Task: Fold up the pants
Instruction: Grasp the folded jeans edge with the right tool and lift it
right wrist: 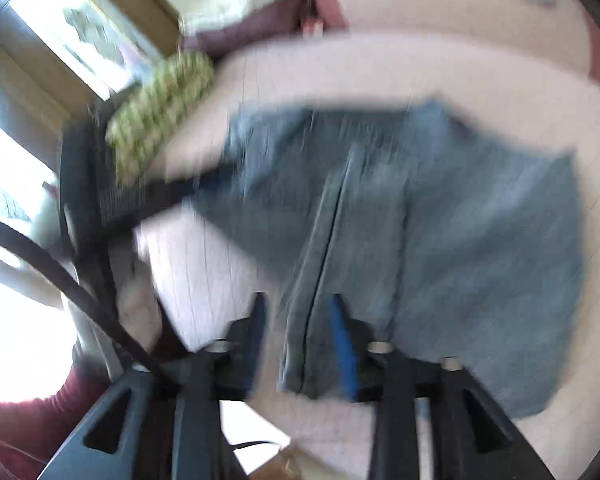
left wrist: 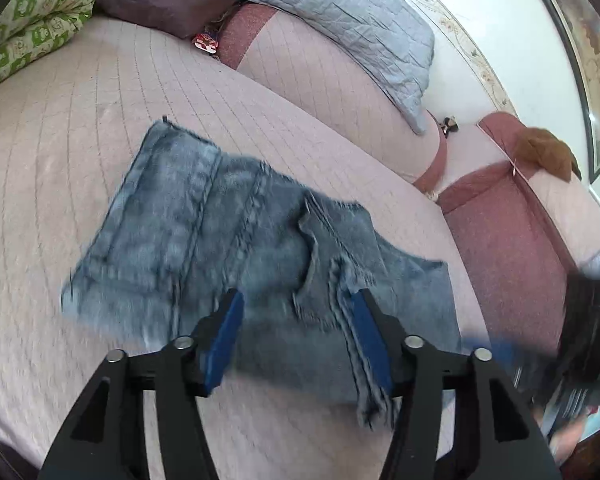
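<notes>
The pants (left wrist: pixel 228 240) are faded blue denim, lying folded into a rough rectangle on the pink quilted bed (left wrist: pixel 60 168). My left gripper (left wrist: pixel 296 304) is open just above the near edge of the denim, with its blue pads on either side of a seam. In the blurred right wrist view the same pants (right wrist: pixel 440 208) fill the middle. My right gripper (right wrist: pixel 298 308) is open with a fold of denim lying between its fingers. The right gripper shows as a dark blur at the right edge of the left wrist view (left wrist: pixel 588 320).
A green patterned rolled blanket (left wrist: pixel 28 28) lies at the bed's far left, also in the right wrist view (right wrist: pixel 160 108). A purple pillow (left wrist: pixel 152 4) and a grey quilted pillow (left wrist: pixel 340 20) lean at the head. A pink headboard cushion (left wrist: pixel 512 232) stands at right.
</notes>
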`<action>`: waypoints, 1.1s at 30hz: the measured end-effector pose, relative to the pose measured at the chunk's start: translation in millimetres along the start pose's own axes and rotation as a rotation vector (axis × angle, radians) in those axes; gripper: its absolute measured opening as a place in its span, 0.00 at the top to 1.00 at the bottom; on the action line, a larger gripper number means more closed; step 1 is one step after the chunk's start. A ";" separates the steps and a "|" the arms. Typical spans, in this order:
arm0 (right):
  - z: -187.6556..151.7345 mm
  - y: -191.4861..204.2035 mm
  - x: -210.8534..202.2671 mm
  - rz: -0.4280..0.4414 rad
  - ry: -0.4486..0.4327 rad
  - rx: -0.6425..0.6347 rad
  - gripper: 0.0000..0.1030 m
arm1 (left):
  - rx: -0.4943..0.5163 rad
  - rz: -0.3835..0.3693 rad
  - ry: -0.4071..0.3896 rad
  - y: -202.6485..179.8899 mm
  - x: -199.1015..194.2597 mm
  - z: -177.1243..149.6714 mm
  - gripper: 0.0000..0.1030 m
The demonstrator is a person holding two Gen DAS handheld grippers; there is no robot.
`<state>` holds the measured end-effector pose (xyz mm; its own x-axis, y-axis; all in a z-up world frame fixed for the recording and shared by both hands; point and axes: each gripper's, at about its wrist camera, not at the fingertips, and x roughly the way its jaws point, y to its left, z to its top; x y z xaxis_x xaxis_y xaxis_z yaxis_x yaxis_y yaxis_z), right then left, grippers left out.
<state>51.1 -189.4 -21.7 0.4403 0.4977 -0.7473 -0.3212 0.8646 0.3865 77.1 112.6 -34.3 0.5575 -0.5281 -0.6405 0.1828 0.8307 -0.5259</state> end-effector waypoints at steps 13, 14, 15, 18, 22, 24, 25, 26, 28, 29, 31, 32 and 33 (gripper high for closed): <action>42.4 17.2 108.4 -0.228 0.196 -0.214 0.61 | 0.063 -0.041 0.059 -13.2 7.1 -42.4 0.43; 41.2 12.5 116.7 -0.238 0.235 -0.202 0.83 | 0.053 -0.050 0.060 -11.2 6.9 -42.2 0.43; 40.7 10.1 116.7 -0.242 0.234 -0.188 0.83 | 0.047 -0.057 0.059 -9.8 6.3 -42.4 0.43; 47.6 10.2 100.1 -0.246 0.171 -0.172 0.85 | 0.021 -0.084 0.054 -5.2 5.6 -41.6 0.43; 66.0 9.2 83.5 -0.229 0.112 -0.140 0.85 | 0.003 -0.108 0.045 -5.1 3.2 -40.7 0.43; 73.2 3.1 84.7 -0.227 0.102 -0.113 0.84 | 0.015 -0.115 0.042 -9.2 -0.5 -43.5 0.43; 74.9 0.1 89.5 -0.220 0.112 -0.094 0.84 | 0.025 -0.116 0.041 -13.3 -2.7 -45.4 0.43; 75.6 -4.3 94.4 -0.218 0.128 -0.076 0.83 | 0.033 -0.115 0.042 -16.8 -3.9 -46.7 0.43; 75.4 -13.4 106.4 -0.215 0.159 -0.048 0.80 | 0.048 -0.121 0.046 -26.2 -4.9 -49.3 0.43; 74.8 -16.7 109.7 -0.202 0.165 -0.036 0.75 | 0.056 -0.128 0.052 -31.4 -5.8 -52.4 0.43; 75.7 -20.7 107.0 -0.190 0.155 -0.016 0.49 | 0.067 -0.128 0.068 -38.2 -4.7 -58.5 0.43; 76.7 -19.8 104.6 -0.188 0.134 -0.019 0.30 | 0.068 -0.122 0.081 -41.1 -1.8 -61.6 0.43; 78.1 -17.0 100.8 -0.187 0.105 -0.034 0.24 | 0.060 -0.119 0.099 -43.2 2.8 -64.4 0.43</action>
<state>166.5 -148.4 -61.3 0.4058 0.3170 -0.8572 -0.2709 0.9375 0.2185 18.6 64.0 -49.4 0.4471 -0.6359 -0.6291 0.2929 0.7686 -0.5687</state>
